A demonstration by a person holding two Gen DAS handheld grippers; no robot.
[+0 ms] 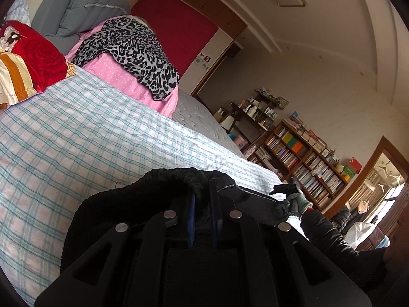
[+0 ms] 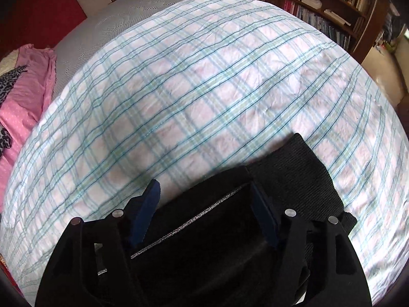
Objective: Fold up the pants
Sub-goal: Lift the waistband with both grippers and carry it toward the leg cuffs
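A: Left gripper (image 1: 203, 199), status?
B: Jaws pressed together, pinching the pants (image 1: 163, 179). Black ribbed fabric bunches over & just ahead of the tips, and drapes down the left side of the jaws.

A: Right gripper (image 2: 204, 189)?
B: Jaws spread, not clamped. Black cloth w/ a stitched seam lies between them, but I see no pad pressing on it. A ribbed part of the pants sticks out past the right-hand finger (image 2: 263, 212), flat on the bedsheet (image 2: 204, 76).

A: What's beyond the tips?
B: Plaid bedsheet ahead of both. In the left wrist view, farther ahead & to the left: leopard-print cloth (image 1: 133, 53) on a pink dotted one (image 1: 112, 69), plus a red rose cushion (image 1: 38, 53). To the right of the left jaws the person's gloved hand (image 1: 299, 202) holds the other gripper; bookshelf (image 1: 301, 153) behind it.
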